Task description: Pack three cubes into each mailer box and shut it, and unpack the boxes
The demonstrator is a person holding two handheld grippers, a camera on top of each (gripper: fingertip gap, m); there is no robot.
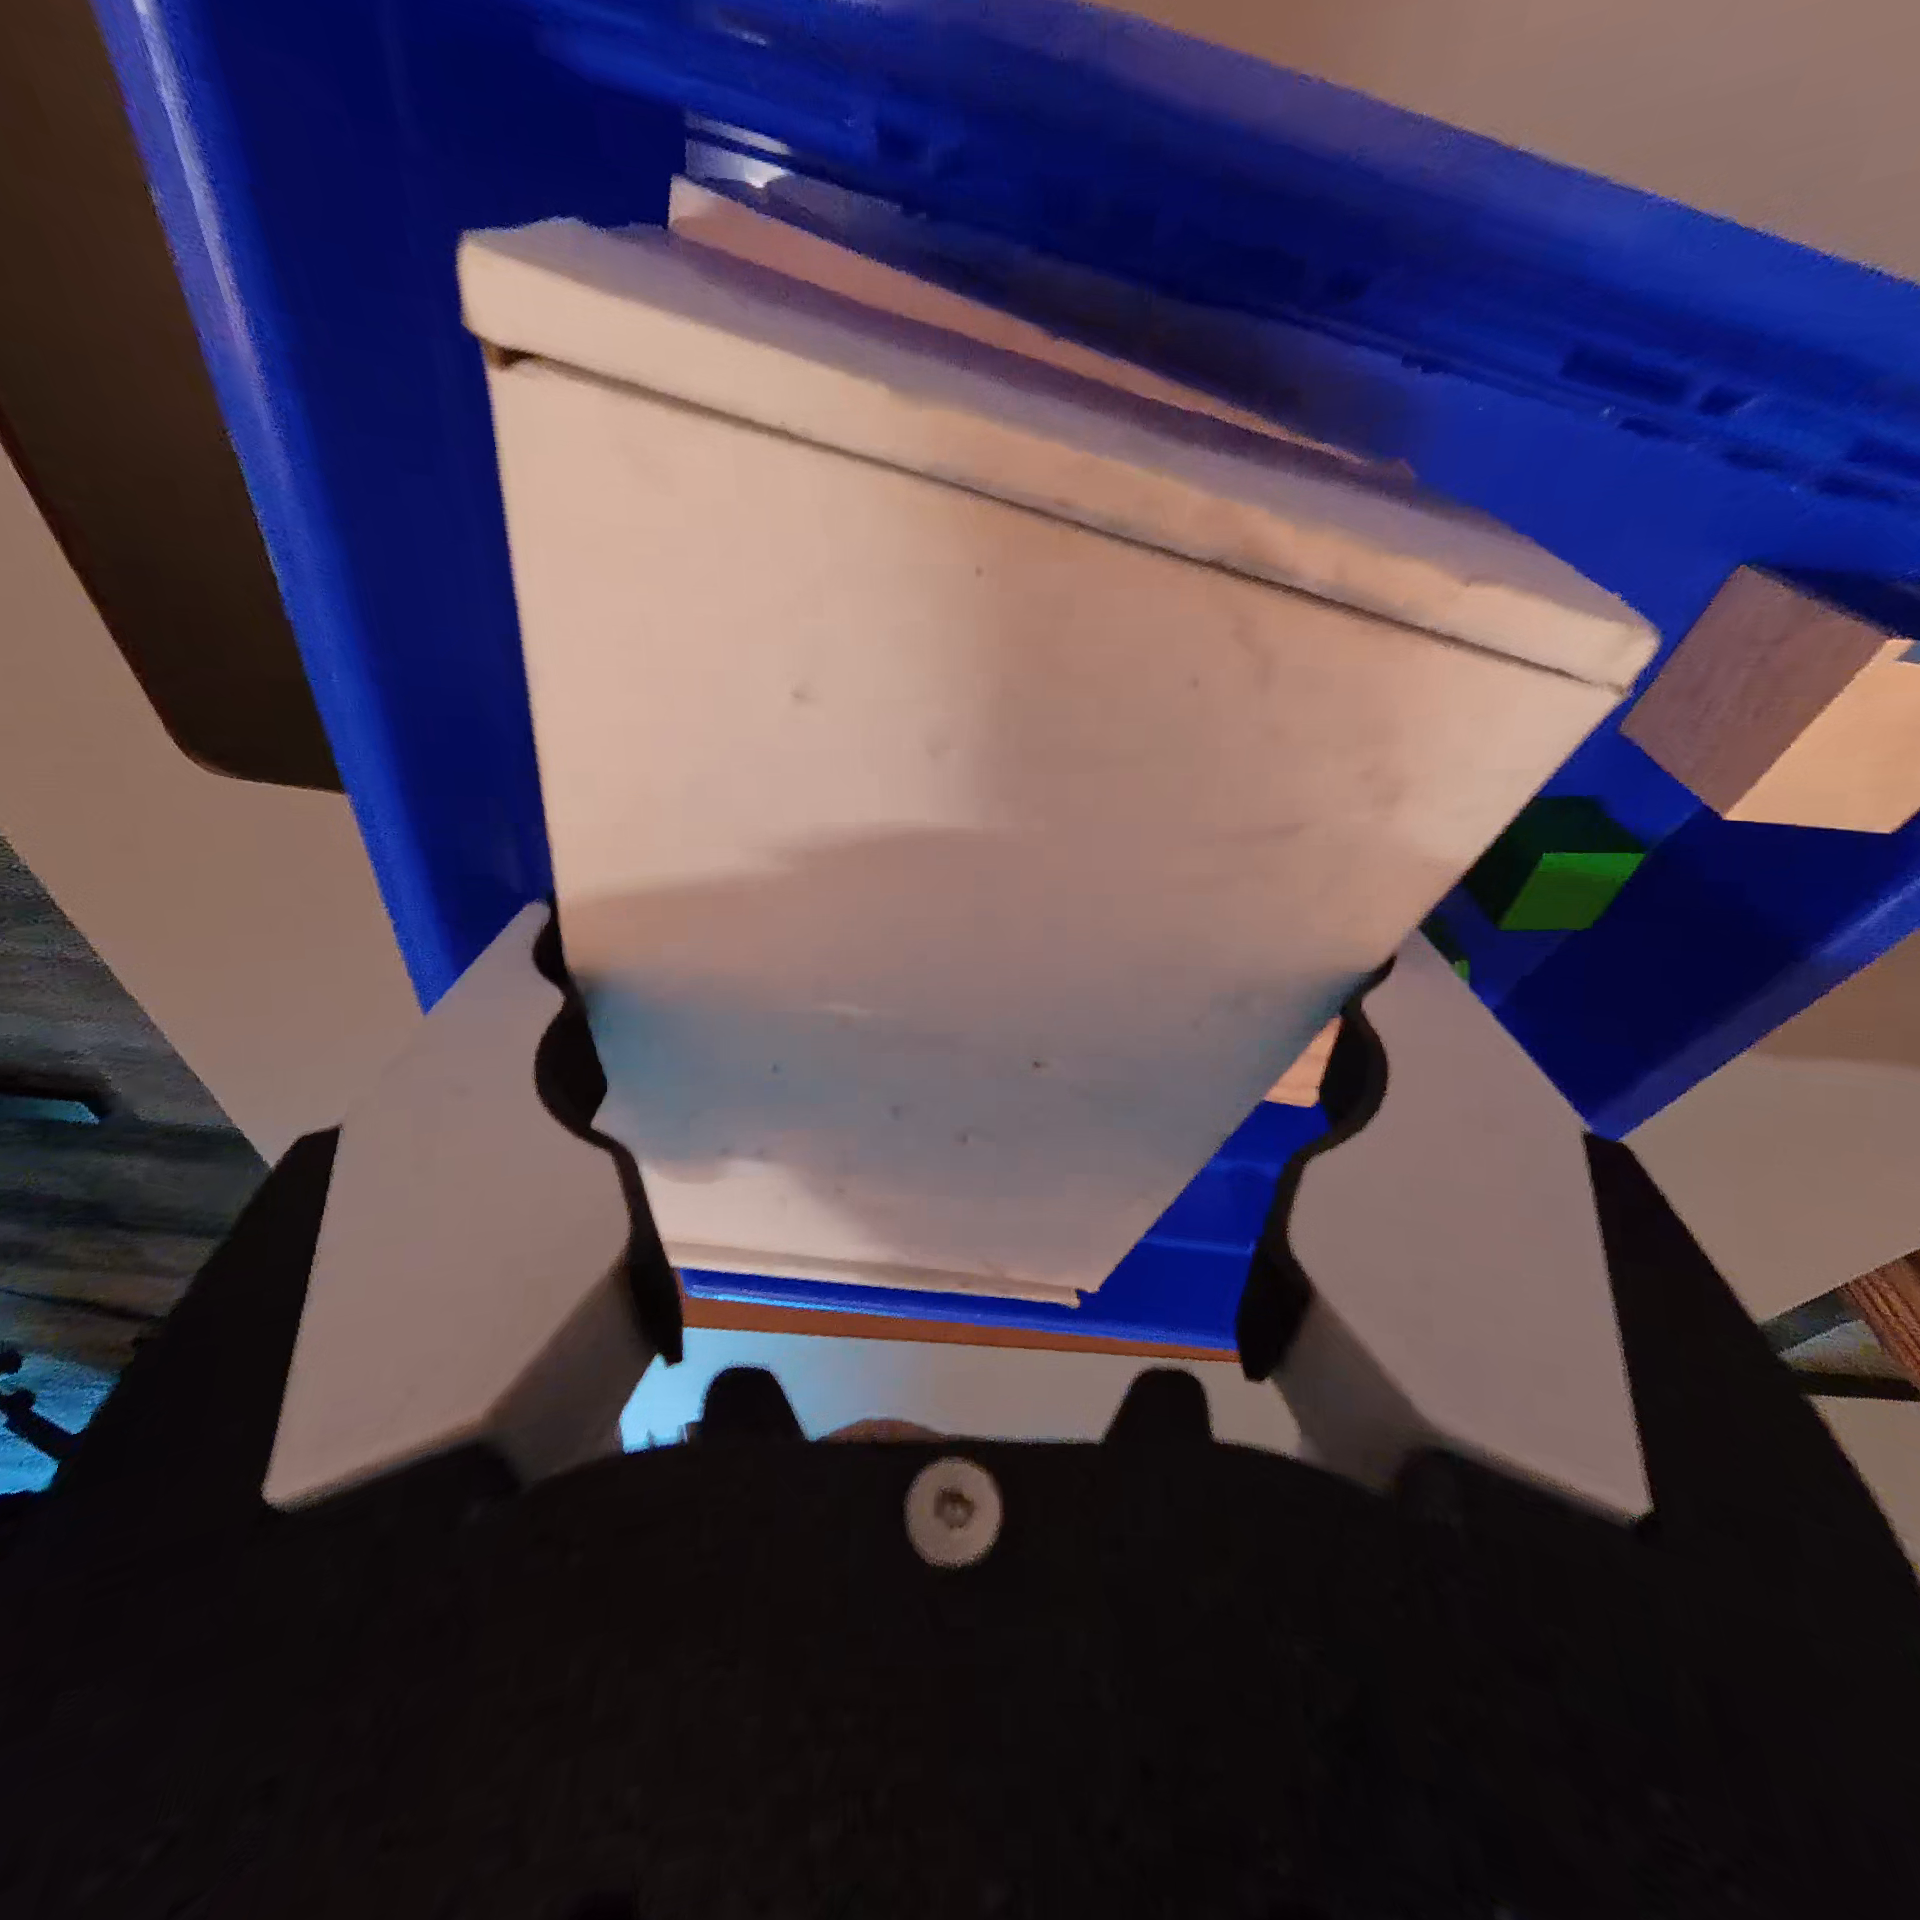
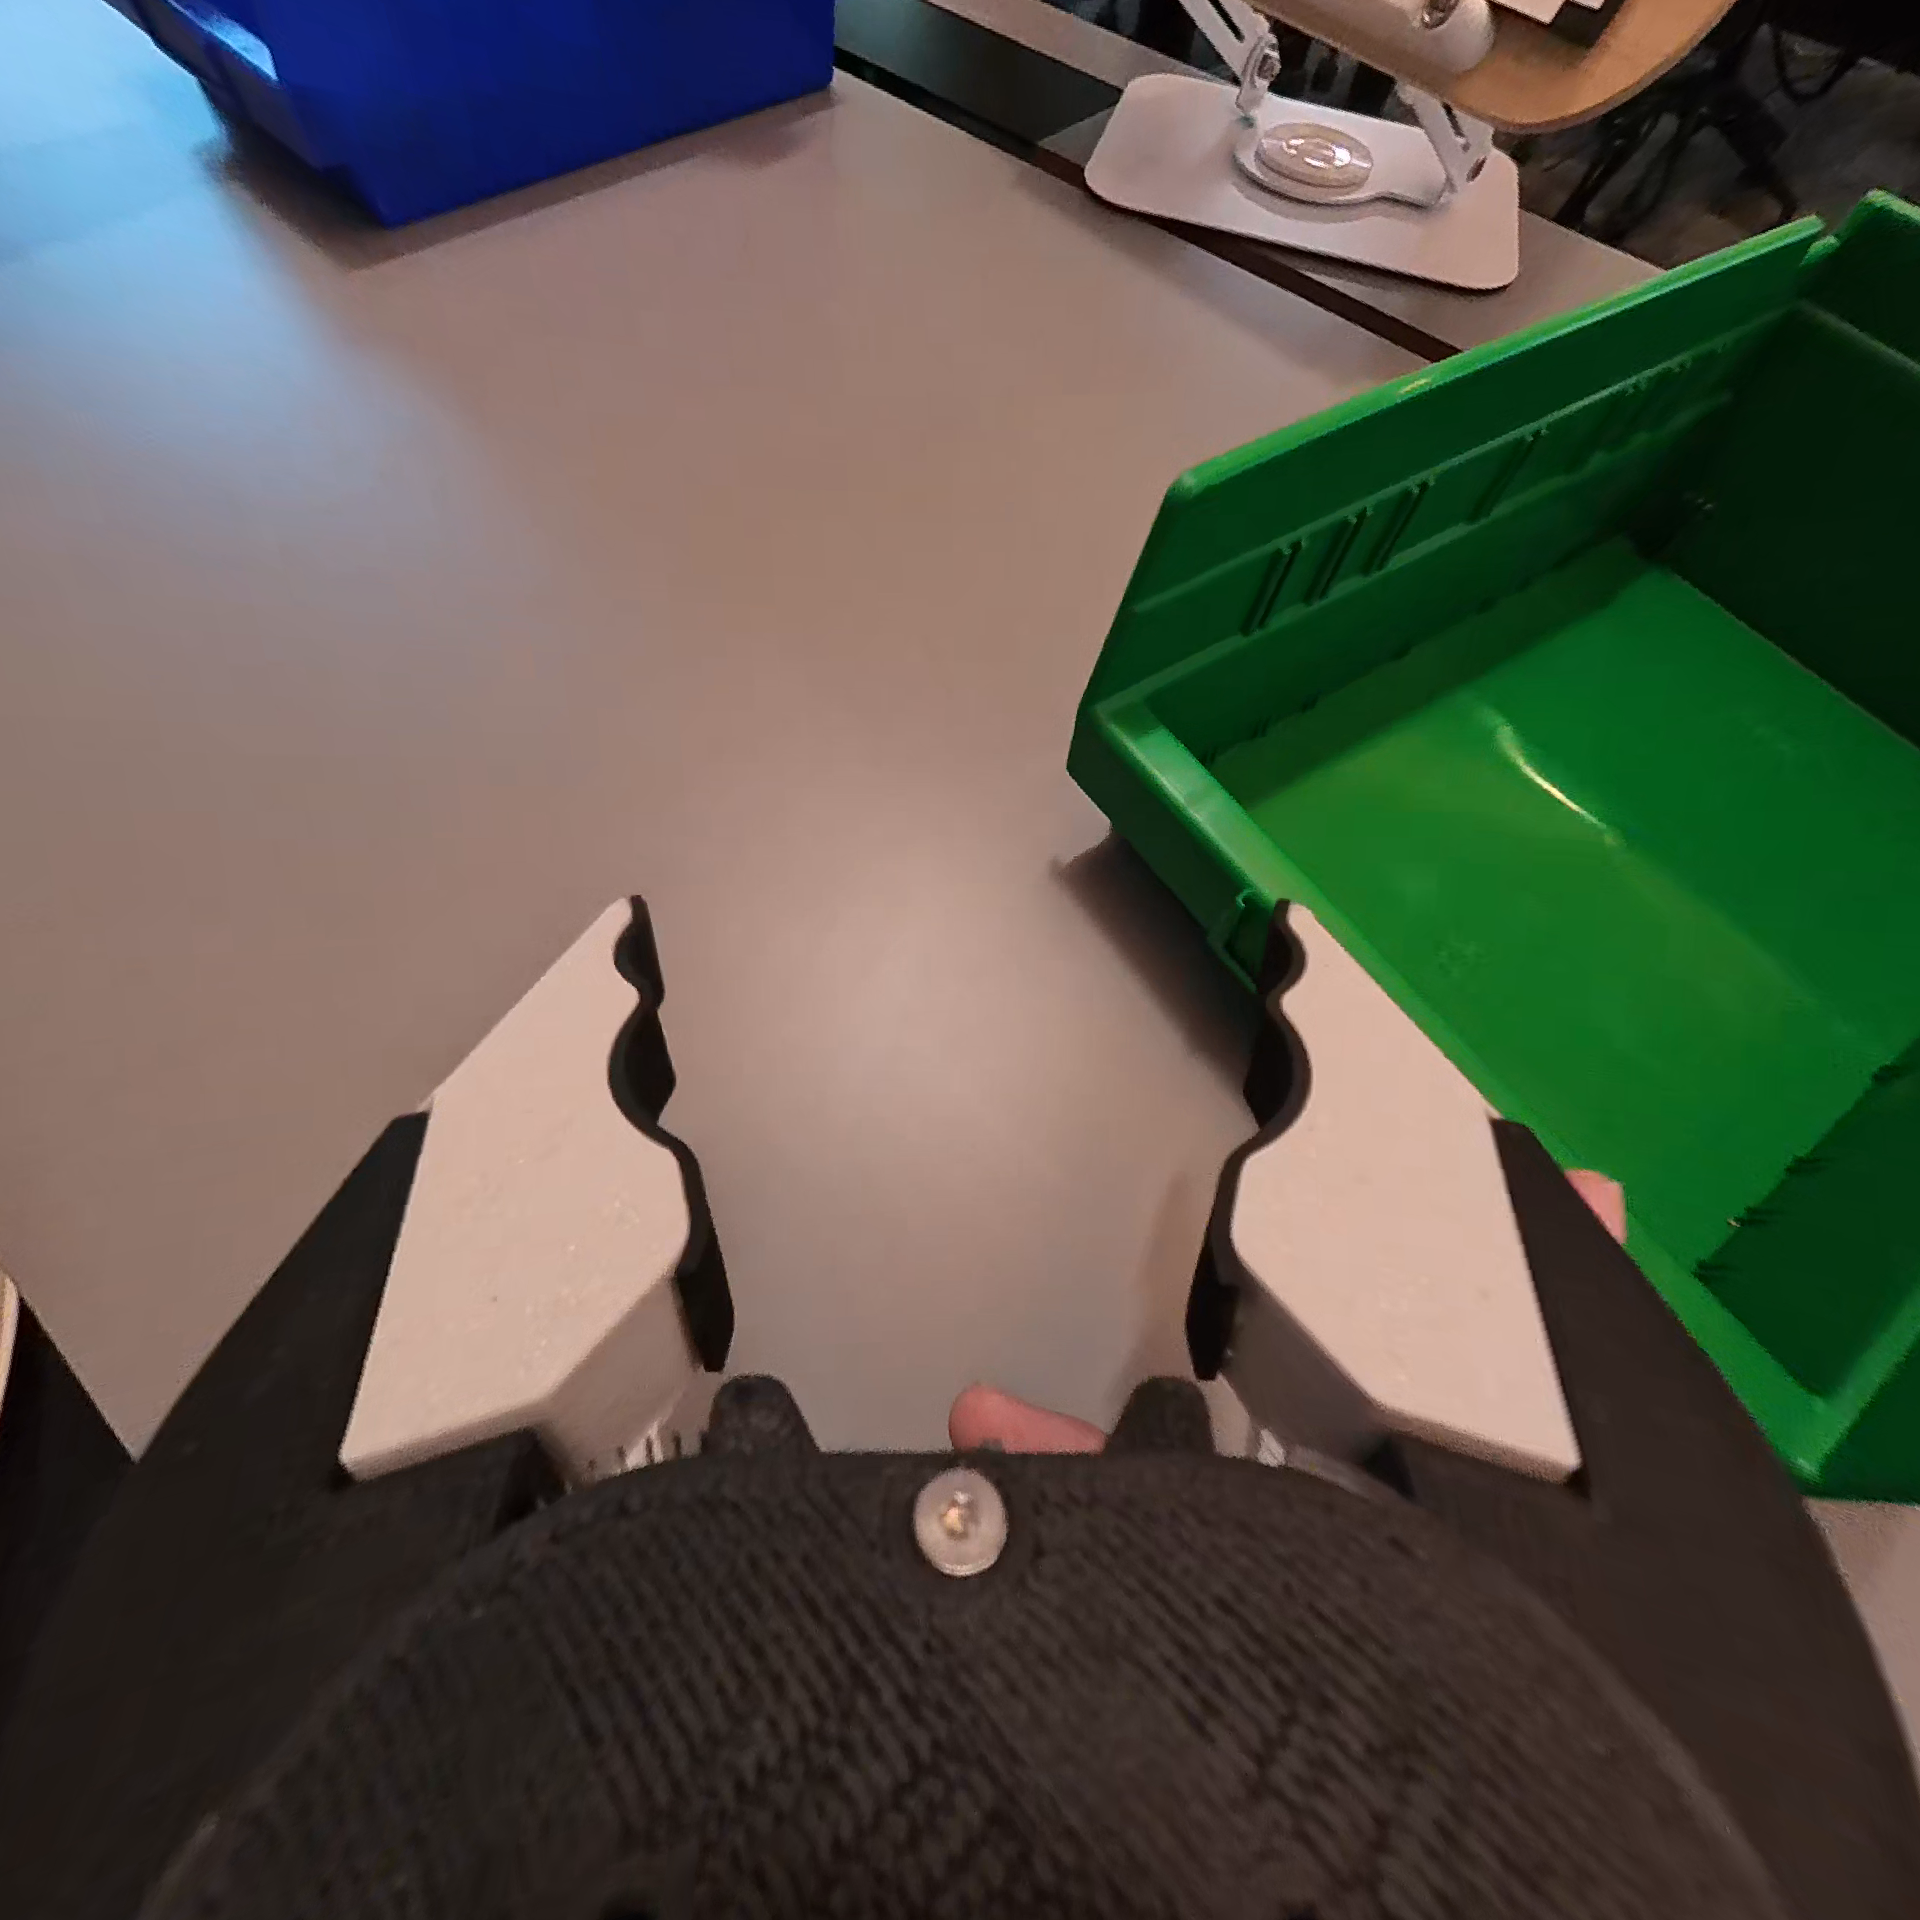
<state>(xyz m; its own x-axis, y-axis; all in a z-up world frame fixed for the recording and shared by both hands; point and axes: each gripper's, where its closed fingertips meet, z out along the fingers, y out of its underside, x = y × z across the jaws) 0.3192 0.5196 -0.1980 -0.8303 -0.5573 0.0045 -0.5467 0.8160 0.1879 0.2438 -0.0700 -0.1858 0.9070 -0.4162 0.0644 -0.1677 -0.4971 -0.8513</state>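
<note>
In the left wrist view, my left gripper (image 1: 971,930) is shut on a closed white mailer box (image 1: 987,675), with one finger against each side of it. The box is tilted over a blue bin (image 1: 343,520). The edge of another pale box (image 1: 831,249) shows behind it in the bin. A wooden cube (image 1: 1766,686) and a green cube (image 1: 1558,878) lie in the bin to the right of the box. In the right wrist view, my right gripper (image 2: 958,920) is open and empty above the grey table (image 2: 623,520).
An empty green bin (image 2: 1351,540) stands on the table just right of my right gripper. The blue bin (image 2: 499,94) shows at the far left of the right wrist view. A white stand base (image 2: 1299,197) sits at the table's far edge.
</note>
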